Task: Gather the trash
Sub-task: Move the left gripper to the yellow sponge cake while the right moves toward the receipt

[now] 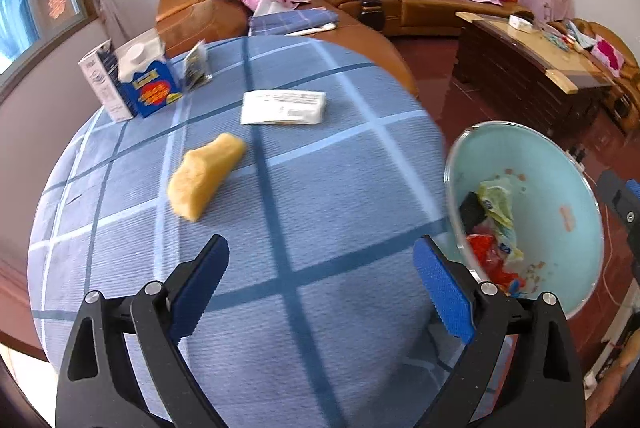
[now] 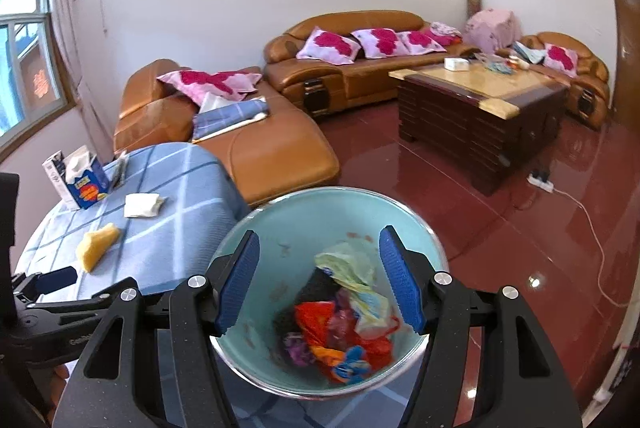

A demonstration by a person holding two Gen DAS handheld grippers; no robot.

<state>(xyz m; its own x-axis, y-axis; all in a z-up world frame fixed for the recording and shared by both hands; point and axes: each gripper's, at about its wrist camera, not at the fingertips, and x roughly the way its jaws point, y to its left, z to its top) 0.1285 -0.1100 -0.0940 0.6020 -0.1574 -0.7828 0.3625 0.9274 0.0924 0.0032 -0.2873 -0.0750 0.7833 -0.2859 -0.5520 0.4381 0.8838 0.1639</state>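
Observation:
My left gripper [image 1: 320, 244] hovers open over the blue checked tablecloth [image 1: 320, 156], with nothing between its blue pads. Ahead of it lie a yellow sponge-like lump [image 1: 204, 176] and a flat white packet [image 1: 284, 107]. At the table's far left stand a blue carton [image 1: 148, 84], a white box [image 1: 100, 80] and a small dark packet [image 1: 196, 66]. A pale teal bin [image 1: 560, 168] stands off the table's right edge. My right gripper [image 2: 319, 232] hangs open and empty above that bin [image 2: 304, 216], over crumpled wrappers [image 2: 348, 312] at its bottom.
An orange leather sofa [image 2: 272, 148] with pink cushions stands right behind the table. A dark wooden coffee table [image 2: 480, 108] sits on the glossy red floor [image 2: 520, 248]. A power strip [image 2: 540, 182] with a white cable lies on the floor at right.

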